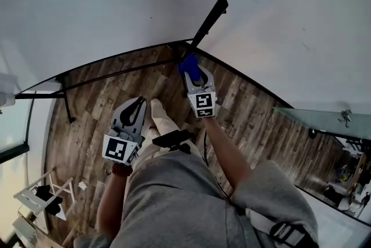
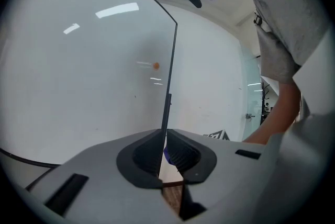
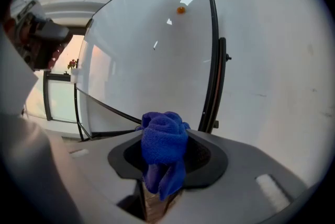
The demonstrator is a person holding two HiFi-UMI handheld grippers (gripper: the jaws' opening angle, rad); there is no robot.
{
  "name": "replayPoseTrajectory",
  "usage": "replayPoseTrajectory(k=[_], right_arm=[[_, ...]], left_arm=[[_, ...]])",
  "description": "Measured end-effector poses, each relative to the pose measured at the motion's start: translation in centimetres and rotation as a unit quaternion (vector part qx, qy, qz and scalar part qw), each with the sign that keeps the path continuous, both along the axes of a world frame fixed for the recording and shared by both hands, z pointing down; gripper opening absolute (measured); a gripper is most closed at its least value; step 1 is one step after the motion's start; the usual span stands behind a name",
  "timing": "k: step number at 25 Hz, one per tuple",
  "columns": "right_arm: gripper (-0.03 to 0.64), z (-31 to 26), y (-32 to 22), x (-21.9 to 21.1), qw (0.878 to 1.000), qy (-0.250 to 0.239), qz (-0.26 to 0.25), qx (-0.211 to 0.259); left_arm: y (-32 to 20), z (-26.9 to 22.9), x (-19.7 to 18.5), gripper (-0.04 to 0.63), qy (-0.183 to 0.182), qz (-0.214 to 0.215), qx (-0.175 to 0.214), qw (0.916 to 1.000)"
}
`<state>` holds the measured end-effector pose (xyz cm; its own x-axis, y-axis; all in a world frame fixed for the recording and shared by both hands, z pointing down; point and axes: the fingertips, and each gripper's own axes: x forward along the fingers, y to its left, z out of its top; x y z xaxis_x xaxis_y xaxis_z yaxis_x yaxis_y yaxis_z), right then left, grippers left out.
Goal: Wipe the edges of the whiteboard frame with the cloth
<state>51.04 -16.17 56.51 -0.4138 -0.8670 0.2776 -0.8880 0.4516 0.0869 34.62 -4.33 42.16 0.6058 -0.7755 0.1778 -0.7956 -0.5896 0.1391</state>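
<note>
The blue cloth (image 3: 163,139), soft, light and limp, is bunched and clamped in the jaws of the right gripper (image 3: 167,154) near the lower corner of the whiteboard frame (image 3: 211,50), and is probably best gripped deep in its wad, while the left gripper (image 2: 166,157) has its jaws together on nothing.

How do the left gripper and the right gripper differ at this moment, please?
The right gripper is clamped on a bunched blue cloth; the left gripper is shut and empty. In the head view the right gripper is by the lower corner of the whiteboard frame, while the left gripper is lower, apart from it. Both are grey with marker cubes.
</note>
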Motion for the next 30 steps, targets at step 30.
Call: replayPoseTrajectory(k=[30], right_arm=[[0.158,14.1,-13.8,1.4,0.989,-0.03,0.123,-0.082]], left_arm=[[-9.6,2.4,-3.7,0.026,-0.024,0.028,-0.049,0.9981]])
